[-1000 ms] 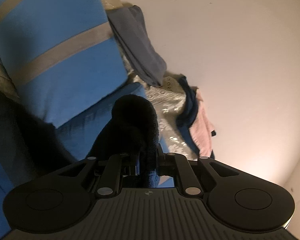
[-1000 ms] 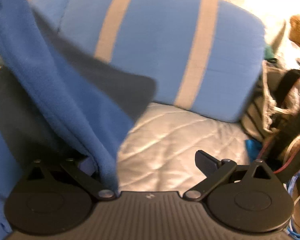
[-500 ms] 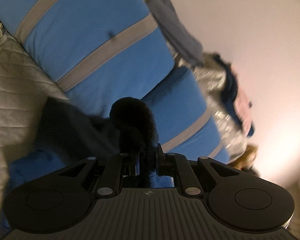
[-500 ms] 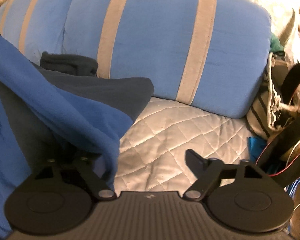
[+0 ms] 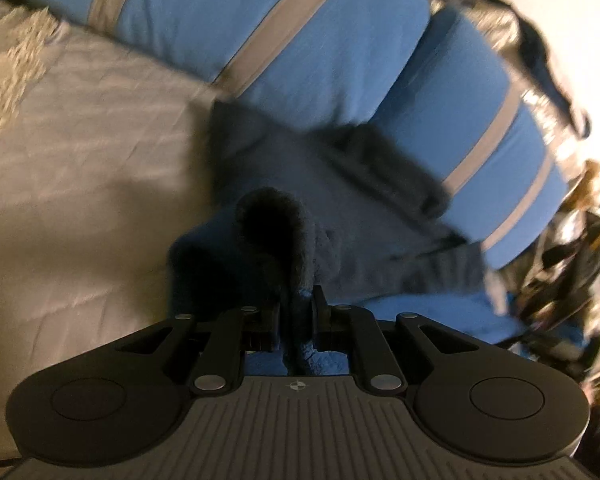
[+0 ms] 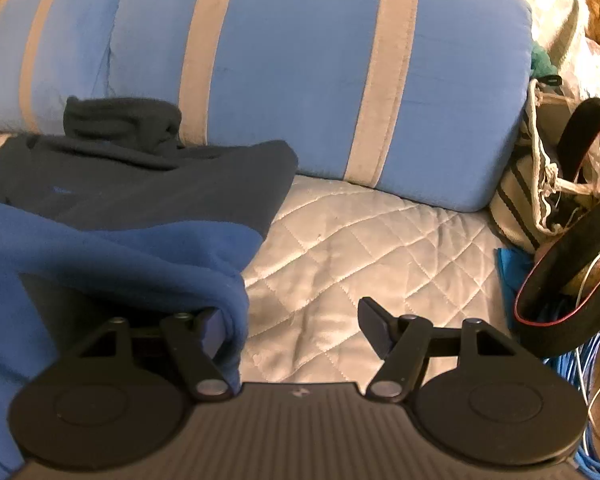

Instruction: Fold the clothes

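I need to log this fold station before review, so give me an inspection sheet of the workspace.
Surface: quilted cream bedspread, bare to the right of the garment.
Job's things: blue and dark grey fleece top, lying partly spread on the bedspread against the pillows.
Clutter: striped bag and a black strap at the right edge.
Grippers: left claw shut on a fold of the fleece; right claw open, fleece draped over its left finger.
Cables: blue cables at the right, off the bedspread.
Surroundings: blue pillows with grey stripes along the back.
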Action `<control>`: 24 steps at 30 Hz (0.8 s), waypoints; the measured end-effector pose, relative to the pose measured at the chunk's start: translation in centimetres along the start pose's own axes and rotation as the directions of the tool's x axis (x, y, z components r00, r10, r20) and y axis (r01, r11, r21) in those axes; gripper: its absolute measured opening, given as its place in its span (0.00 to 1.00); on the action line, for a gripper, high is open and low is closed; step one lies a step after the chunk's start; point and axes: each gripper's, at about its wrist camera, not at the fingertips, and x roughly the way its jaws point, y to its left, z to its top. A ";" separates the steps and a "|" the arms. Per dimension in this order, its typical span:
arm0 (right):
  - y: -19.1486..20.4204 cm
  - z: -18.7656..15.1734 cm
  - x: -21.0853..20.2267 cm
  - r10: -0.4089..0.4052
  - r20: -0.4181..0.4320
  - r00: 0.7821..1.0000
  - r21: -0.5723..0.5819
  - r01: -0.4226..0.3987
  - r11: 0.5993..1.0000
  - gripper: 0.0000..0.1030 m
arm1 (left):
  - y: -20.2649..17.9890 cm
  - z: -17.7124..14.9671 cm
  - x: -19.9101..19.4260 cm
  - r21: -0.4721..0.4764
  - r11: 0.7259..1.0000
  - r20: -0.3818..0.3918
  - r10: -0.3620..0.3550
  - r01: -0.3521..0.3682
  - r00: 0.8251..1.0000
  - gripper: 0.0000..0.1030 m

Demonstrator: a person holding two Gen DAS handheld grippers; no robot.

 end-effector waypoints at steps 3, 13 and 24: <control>0.2 -0.2 0.0 -0.006 -0.008 1.000 -0.012 0.006 1.000 0.76 | 1.0 -1.1 0.9 -0.013 1.000 -0.022 0.010 -0.010 1.000 0.14; 0.1 -0.2 0.7 -0.006 -0.037 0.999 -0.001 0.006 1.000 0.77 | 2.2 -1.5 0.7 -0.151 0.988 -0.142 -0.004 -0.017 0.990 0.15; -1.1 -0.1 -2.4 0.096 -0.060 0.994 0.043 -0.094 0.995 0.82 | 3.1 -1.7 1.9 -0.206 0.977 -0.155 0.026 -0.058 0.988 0.18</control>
